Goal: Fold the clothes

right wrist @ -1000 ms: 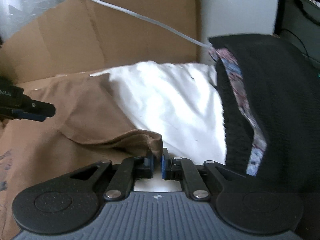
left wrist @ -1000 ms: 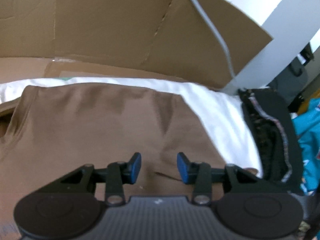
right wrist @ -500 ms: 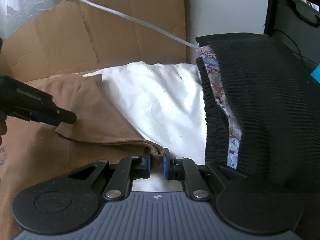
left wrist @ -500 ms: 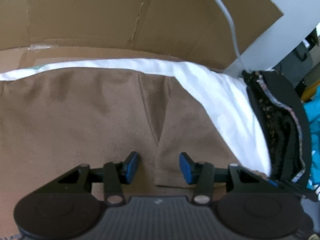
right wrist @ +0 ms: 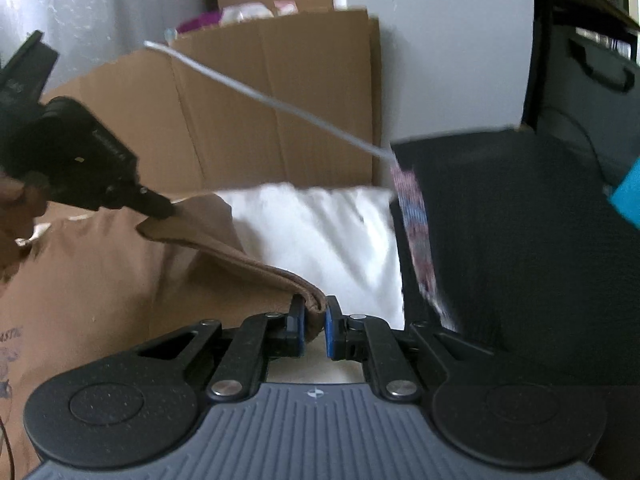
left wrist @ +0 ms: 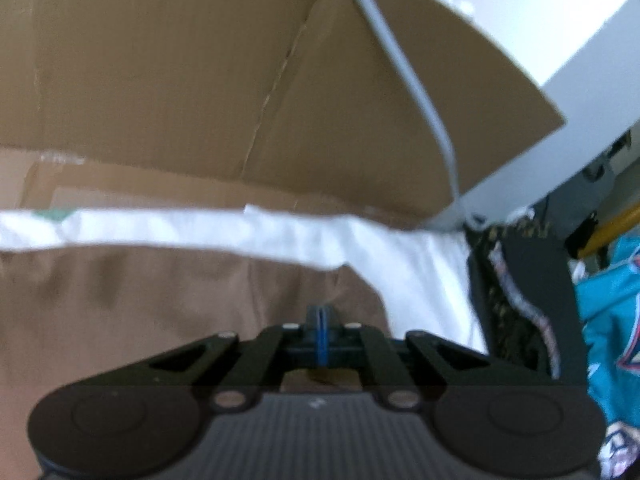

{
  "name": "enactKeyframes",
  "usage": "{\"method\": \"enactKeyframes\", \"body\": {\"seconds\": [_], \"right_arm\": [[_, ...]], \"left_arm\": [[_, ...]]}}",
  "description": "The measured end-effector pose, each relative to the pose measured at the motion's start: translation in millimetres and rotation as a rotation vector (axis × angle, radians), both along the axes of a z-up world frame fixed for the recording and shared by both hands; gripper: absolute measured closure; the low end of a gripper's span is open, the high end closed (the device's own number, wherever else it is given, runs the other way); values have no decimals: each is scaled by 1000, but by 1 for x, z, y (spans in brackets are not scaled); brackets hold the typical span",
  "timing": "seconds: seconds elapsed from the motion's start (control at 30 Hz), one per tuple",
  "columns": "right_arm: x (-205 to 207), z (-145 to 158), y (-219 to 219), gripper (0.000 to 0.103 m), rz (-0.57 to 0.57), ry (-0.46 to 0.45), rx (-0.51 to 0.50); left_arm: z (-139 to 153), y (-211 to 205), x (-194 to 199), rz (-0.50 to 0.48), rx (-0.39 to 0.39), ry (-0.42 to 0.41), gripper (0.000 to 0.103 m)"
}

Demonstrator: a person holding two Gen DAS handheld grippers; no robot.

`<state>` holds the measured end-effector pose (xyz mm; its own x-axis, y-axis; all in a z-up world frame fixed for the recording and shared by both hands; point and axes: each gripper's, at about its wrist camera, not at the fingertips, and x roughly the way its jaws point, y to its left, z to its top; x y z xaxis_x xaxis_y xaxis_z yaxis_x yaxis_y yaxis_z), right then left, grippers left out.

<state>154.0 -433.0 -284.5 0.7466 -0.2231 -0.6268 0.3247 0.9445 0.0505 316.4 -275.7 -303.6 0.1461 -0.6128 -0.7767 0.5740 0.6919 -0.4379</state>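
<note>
- Two grippers pinch one brown garment [right wrist: 100, 280], each at a different point on its hem.
- Right gripper [right wrist: 314, 328]: blue pads clamped on a rolled fold of the brown hem, which rises out from between the fingers and runs up and left toward the other tool.
- Left gripper [left wrist: 320, 334], seen from its own camera: jaws have just been closing and now stand pressed together, pad against pad. Brown cloth lies around and past the tips, though the blur hides what sits between them. From the right wrist view its black tip [right wrist: 160, 208] meets a raised corner of the same garment, with a person's hand [right wrist: 16, 200] behind it at the picture's left edge.
- Beyond both claws the brown garment spreads over a white cloth [left wrist: 400, 248], which shows as a band ahead of the left claw and as a wide patch ahead of the right.
- Right of the right claw, a black ribbed garment [right wrist: 520, 240] with a patterned edge band [right wrist: 416, 224] lies against the white cloth.
- Container: an opened cardboard box [left wrist: 200, 80] stands beyond the cloths; its flaps form a backdrop. Pale and purple items [right wrist: 240, 14] show just above its top edge; whether they sit inside cannot be told.
- A grey cable [right wrist: 260, 100] crosses in front of the cardboard down to the black garment.
- Far right of the left claw, teal fabric [left wrist: 608, 320].
</note>
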Motion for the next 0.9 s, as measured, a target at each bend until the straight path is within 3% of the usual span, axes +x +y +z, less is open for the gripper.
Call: {"method": "enactKeyframes", "body": {"seconds": [0.2, 0.33, 0.57, 0.7, 0.77, 0.83, 0.9], "right_arm": [[3, -5, 0, 91, -3, 67, -24], [-5, -7, 5, 73, 13, 97, -45], [-24, -11, 2, 71, 3, 122, -45], [-29, -6, 1, 71, 10, 84, -7], [-26, -6, 0, 70, 6, 81, 23], [-20, -9, -3, 69, -12, 88, 73], [-16, -13, -6, 68, -37, 95, 127]], "left_arm": [[9, -26, 4, -21, -7, -5, 103], [3, -54, 6, -33, -7, 5, 103], [-3, -96, -2, -80, -15, 12, 103], [0, -112, -6, -85, -47, 8, 101], [6, -114, -7, -70, -66, -15, 91], [12, -111, -7, -66, -80, -40, 71], [17, -108, -5, -70, -70, -62, 68]]}}
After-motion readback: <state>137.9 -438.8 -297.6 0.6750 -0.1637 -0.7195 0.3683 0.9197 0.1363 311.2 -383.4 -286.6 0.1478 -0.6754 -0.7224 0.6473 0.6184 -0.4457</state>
